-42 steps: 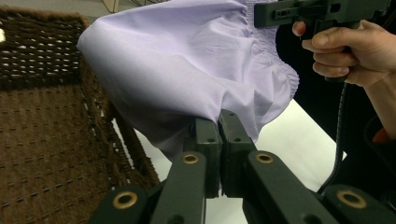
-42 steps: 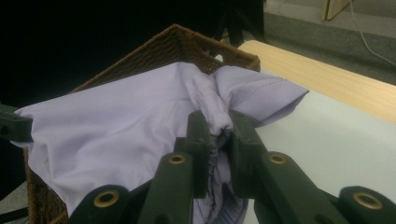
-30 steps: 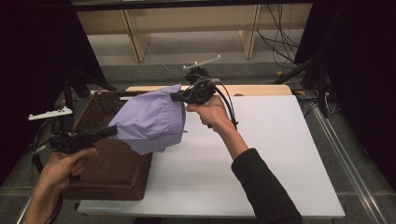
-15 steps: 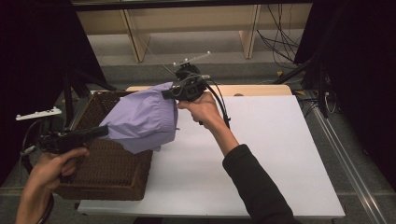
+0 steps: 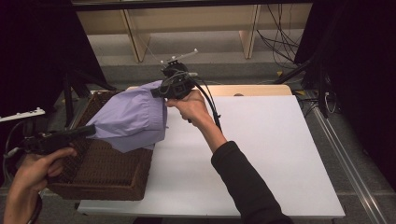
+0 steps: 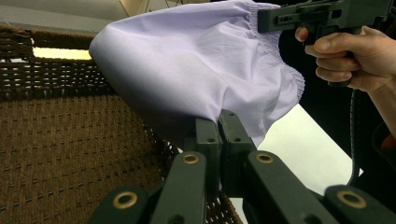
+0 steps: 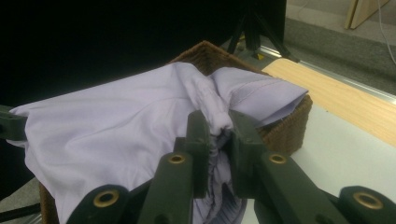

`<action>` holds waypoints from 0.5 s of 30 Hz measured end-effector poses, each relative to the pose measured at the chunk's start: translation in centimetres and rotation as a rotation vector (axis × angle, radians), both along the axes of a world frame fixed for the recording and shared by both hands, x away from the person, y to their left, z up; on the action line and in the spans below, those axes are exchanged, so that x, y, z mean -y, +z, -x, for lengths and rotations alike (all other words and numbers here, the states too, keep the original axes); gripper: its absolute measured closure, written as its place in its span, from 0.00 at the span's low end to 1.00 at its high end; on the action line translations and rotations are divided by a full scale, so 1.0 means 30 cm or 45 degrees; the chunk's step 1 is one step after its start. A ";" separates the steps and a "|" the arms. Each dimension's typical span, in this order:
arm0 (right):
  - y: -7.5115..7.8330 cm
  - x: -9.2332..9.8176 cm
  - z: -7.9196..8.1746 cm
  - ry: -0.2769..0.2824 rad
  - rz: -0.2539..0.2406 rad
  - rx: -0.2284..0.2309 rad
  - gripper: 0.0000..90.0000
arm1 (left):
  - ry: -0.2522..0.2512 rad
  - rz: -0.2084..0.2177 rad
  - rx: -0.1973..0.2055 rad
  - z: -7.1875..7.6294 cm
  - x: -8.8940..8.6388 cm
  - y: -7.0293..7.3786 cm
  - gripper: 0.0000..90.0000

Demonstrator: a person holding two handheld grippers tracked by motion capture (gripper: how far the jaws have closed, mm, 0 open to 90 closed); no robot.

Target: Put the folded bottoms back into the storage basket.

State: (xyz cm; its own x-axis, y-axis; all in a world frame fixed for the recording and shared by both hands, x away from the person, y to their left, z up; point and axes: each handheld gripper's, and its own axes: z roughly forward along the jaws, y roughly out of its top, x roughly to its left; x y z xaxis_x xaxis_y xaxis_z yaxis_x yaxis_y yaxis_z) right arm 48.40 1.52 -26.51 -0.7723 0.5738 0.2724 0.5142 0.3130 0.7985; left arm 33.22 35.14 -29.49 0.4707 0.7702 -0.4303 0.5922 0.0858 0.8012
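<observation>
A lilac cloth garment (image 5: 133, 119) hangs stretched in the air above a brown wicker basket (image 5: 105, 170) at the table's left. My left gripper (image 5: 91, 130) is shut on the garment's lower left corner; in the left gripper view its jaws pinch the lilac cloth (image 6: 196, 74) at the left gripper (image 6: 218, 126). My right gripper (image 5: 156, 91) is shut on the garment's upper right edge. In the right gripper view a bunched fold of the cloth (image 7: 116, 135) sits squeezed at the right gripper (image 7: 219, 128), with the basket (image 7: 285, 130) behind.
A white table top (image 5: 261, 149) spreads to the right of the basket, with a strip of bare wood (image 5: 252, 89) along its far edge. Cables (image 5: 280, 42) and wooden shelf legs (image 5: 133, 35) stand on the floor beyond. Dark curtains flank both sides.
Both hands have shifted left with the garment held between them, and the cloth now hangs farther over the basket. Neither grip has altered.
</observation>
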 end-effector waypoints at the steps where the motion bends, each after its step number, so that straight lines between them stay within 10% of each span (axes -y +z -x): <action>1: 0.000 -0.003 -0.001 0.002 0.000 0.001 0.90 | 0.004 0.004 0.000 0.001 -0.004 0.000 0.98; 15: 0.006 -0.057 -0.003 0.012 -0.011 -0.003 0.90 | 0.032 0.013 0.004 0.014 -0.053 0.003 0.98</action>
State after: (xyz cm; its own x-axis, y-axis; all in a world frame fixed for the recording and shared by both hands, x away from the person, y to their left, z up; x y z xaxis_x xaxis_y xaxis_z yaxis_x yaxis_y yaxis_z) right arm 48.48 3.22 -26.33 -0.7770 0.5644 0.2789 0.5131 0.3110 0.8000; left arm 32.81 36.75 -29.41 0.4528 0.7775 -0.4364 0.5870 0.1085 0.8023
